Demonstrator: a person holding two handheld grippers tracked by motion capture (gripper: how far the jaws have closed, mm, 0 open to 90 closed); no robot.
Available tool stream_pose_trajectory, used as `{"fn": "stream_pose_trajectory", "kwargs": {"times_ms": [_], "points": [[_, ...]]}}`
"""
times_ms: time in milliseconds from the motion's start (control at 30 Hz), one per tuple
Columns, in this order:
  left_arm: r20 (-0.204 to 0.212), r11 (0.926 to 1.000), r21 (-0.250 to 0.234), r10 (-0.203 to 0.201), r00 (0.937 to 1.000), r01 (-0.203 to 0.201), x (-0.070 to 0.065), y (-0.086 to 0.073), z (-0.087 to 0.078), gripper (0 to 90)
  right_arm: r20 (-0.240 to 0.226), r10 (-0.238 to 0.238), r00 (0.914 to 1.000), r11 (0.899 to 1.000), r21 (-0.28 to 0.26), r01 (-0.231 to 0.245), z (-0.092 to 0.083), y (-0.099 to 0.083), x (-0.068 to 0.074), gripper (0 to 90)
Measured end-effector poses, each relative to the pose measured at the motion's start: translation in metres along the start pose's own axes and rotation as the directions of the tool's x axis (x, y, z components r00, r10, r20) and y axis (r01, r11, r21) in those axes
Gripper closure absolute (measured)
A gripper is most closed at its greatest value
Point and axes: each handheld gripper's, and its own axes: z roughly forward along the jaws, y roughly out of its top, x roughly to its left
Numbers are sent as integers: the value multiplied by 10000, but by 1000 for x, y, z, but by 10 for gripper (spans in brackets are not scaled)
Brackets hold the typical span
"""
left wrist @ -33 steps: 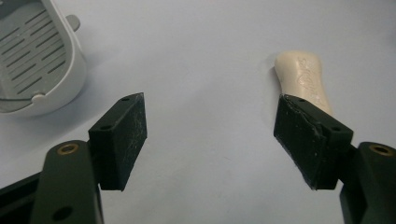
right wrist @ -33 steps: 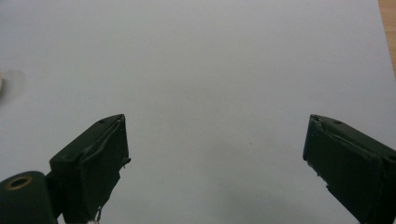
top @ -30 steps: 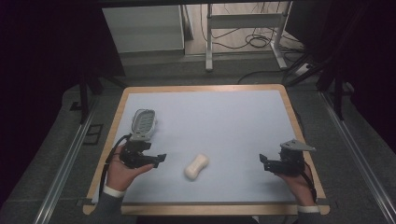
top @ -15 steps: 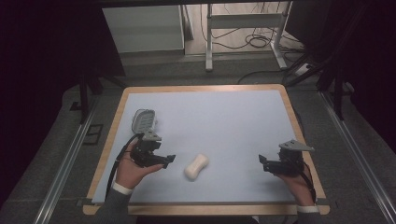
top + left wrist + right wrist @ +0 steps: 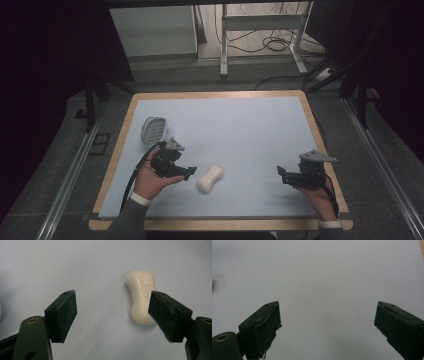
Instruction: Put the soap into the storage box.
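A: Entry, working left to right across the table. At about 10 o'clock from the table's middle sits a small grey soap dish, empty as far as I can tell. Just below it, the left gripper is held low over the mat, jaws spread wide, nothing between them.

B: And the soap?

A: The soap bar lies flat on the mat at about 7 o'clock from centre, just beside the left gripper's tips and apart from them. In the left gripper view the soap bar sits at 1 o'clock ahead, partly behind the right-hand jaw rather than centred in the gap. No contact yet.

B: Right side?

A: The right gripper is at 4 o'clock near the table's edge, well apart from the soap, jaws wide with bare mat between them.

B: Step in hand?

A: My judgement: the approach to the soap, grasp not yet made. The next move calls for shifting the left gripper toward the bar until its narrow waist lies between the jaws, then closing. The dish looks the likely destination.
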Motion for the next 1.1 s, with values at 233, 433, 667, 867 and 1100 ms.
{"fn": "stream_pose_trajectory", "kwargs": {"times_ms": [233,433,667,867,1100], "points": [[-15,9996,243,150,9999,-150,-7,6,8,227,47,-9,10000,10000,37,9,0,0,0,67],[67,9981,573,230,9997,-233,-14,10,20,222,110,62,9999,9999,124,-63,2,-1,-2,67],[338,9958,892,200,9992,-229,-24,14,35,223,120,15,9999,9997,233,-17,5,-3,-1,67],[461,9907,1254,473,9978,-527,-33,16,48,223,82,1,10000,9997,247,-3,6,-3,-1,67],[462,9849,1666,408,9981,-479,-36,18,62,241,97,-5,10000,9996,279,3,7,-4,0,67]]}}
